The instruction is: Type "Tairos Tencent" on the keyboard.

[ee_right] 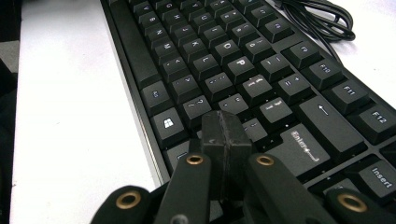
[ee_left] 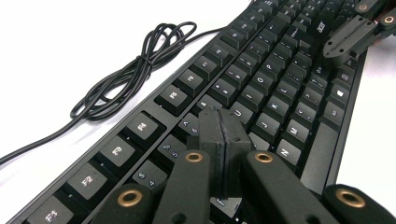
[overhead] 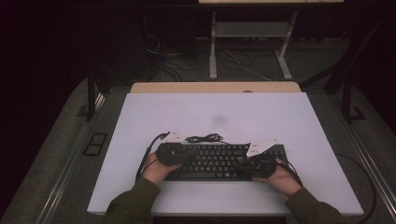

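Nearest the person, both hands rested at the front edge of the black keyboard, each holding a tool over the keys. The left tool had its jaws pressed together, pinching nothing, with the tip poised low over the letter keys; just ahead of it lay the H, J and K row, to its left the number and function keys, and far ahead, over the keyboard's other end, the other tool came into the left gripper view. The right tool was likewise pressed shut and empty, its tip just above the keys short of the Enter key, which sat to its right, with the Windows key to its left.

By my reading the work in hand was pressing keys with the closed tips, as if typing. Nothing showed whether any key had been pressed; neither tip was clearly pushing a key down, so the pressing seemed to be ahead or in progress.

Beyond the keyboard its loosely coiled cable lay on the white worktop. No containers stood anywhere on it.
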A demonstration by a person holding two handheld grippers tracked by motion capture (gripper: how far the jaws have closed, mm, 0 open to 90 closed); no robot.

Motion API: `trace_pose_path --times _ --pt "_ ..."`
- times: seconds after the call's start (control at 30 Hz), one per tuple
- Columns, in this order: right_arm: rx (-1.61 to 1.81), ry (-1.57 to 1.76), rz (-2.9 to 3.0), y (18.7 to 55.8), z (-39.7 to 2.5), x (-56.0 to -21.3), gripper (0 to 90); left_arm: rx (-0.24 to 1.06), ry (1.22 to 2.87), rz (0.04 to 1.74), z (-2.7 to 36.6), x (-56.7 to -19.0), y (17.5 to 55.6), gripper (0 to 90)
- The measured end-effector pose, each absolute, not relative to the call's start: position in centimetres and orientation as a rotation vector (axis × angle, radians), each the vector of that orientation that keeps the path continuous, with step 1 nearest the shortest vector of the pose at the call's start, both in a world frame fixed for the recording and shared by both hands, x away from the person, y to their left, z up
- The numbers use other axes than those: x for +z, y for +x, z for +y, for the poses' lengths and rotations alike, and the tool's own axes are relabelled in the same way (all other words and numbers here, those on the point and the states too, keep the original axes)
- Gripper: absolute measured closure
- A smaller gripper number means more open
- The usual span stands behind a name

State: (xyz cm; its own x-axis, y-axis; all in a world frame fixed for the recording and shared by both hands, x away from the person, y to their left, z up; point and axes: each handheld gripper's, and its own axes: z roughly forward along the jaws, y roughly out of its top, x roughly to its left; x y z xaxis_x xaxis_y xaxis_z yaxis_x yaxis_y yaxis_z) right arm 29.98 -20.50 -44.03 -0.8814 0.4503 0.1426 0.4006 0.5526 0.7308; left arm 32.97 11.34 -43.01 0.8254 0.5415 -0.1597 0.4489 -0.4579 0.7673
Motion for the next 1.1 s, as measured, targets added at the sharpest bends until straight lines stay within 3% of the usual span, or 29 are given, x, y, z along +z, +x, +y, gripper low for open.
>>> trace_pose_path --times 0.07,0.27,0.7,0.83,1.1 --pt "1.253 0.744 2.714 29.98 -20.50 -44.02 89.4 0.140 2.117 0.722 11.41 -42.91 32.96 80.6" --pt "1.253 0.742 2.714 29.99 -20.50 -44.03 89.5 0.165 2.102 0.736 11.32 -42.84 32.90 48.9" --pt "1.342 0.780 2.679 30.28 -21.09 -43.37 89.1 0.175 2.087 0.734 11.09 -43.04 32.87 28.3" --pt "1.371 0.805 2.656 30.46 -21.20 -43.26 79.4 0.179 2.093 0.728 11.08 -43.11 32.89 26.0" --pt "1.408 0.859 2.609 30.88 -21.01 -43.22 51.1 0.176 2.096 0.724 11.08 -43.19 32.67 24.5"
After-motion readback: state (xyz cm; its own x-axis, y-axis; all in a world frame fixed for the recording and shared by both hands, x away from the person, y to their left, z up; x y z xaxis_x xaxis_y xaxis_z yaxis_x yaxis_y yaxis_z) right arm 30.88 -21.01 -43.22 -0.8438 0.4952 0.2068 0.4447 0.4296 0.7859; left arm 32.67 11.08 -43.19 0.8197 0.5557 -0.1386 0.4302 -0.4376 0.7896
